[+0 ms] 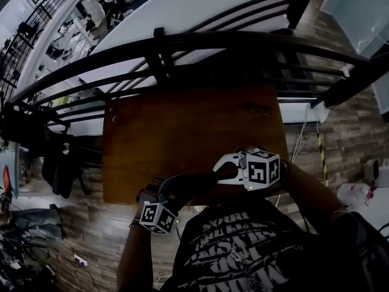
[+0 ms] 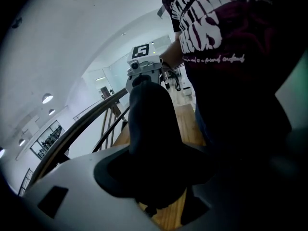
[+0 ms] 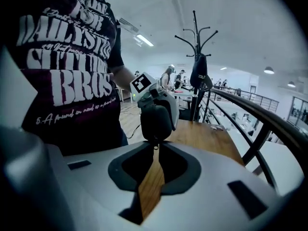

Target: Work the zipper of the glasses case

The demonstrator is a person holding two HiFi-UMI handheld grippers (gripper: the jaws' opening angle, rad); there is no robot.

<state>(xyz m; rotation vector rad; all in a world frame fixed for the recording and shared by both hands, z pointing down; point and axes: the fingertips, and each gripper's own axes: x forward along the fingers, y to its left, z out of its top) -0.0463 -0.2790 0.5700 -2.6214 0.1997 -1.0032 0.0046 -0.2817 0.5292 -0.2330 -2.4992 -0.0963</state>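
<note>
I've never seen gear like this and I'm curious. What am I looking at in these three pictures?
A person holds a two-jaw gripper in each hand above a wooden table. One picture comes from a camera on the person's head, looking down; the other two ride on the grippers, looking along their jaws. The left gripper clamps a dark glasses case. The right gripper has its jaws slightly apart, with the case's small zipper pull at their tips.

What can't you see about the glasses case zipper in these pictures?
1. Zipper's teeth, open or closed: left gripper view, the glasses case in the left tongs is one dark shape.
2. Zipper pull: right gripper view, too small for details.
3. Case's far end: head view, behind the right tongs.
</note>
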